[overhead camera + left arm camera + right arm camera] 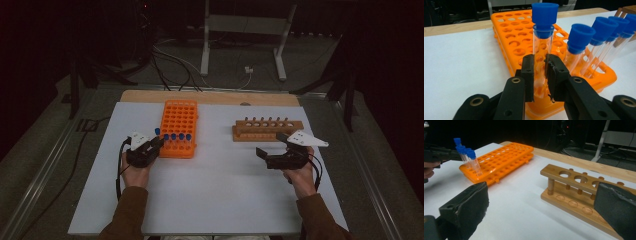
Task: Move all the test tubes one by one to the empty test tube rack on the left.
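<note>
- White tabletop, dark room behind it.
- Left gripper is clamped on a blue-capped test tube at the near left corner of the orange rack, tube upright.
- Wooden rack sits over to the right.
- Right gripper has its jaws spread wide, holding nothing, just in front of that wooden rack.

At the lower left of the high view, the left gripper is a chunky black plastic tool with a white plate on top and a black cable looping from its rear; at the lower right, the right gripper is the same black build under a grey three-cornered plate. Both forearms wear brown long sleeves. In the left gripper view its black fingers hang on linked arms with brass-ringed pivot holes; the right gripper's fingers carry worn dark padding.
</note>
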The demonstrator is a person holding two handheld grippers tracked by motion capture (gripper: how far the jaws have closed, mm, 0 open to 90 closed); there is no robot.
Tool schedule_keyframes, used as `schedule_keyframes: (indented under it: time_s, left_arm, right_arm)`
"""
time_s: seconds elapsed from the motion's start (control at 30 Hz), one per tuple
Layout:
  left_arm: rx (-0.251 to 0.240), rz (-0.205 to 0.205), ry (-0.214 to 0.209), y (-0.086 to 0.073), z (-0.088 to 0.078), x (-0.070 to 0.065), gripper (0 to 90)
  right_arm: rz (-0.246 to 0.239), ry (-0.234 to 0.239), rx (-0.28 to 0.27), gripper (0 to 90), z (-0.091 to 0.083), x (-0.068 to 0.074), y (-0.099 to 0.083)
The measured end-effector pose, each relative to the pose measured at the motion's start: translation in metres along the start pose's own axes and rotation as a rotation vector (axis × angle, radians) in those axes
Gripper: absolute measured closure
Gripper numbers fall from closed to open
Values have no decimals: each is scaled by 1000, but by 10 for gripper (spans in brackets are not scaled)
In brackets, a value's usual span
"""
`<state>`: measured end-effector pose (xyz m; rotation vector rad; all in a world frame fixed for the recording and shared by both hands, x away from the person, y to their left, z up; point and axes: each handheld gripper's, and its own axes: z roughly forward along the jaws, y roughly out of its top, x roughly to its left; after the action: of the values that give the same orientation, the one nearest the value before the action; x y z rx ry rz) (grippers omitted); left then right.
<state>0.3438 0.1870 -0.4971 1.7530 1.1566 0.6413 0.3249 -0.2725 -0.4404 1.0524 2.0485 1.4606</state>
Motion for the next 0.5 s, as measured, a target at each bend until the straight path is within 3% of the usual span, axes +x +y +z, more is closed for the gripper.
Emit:
schedule_keyframes:
  time_s: [0.5]
  left_arm:
    - [44, 25, 1, -6, 4, -1, 780]
  right_arm:
    - [13, -14, 20, 0, -5, -3, -12]
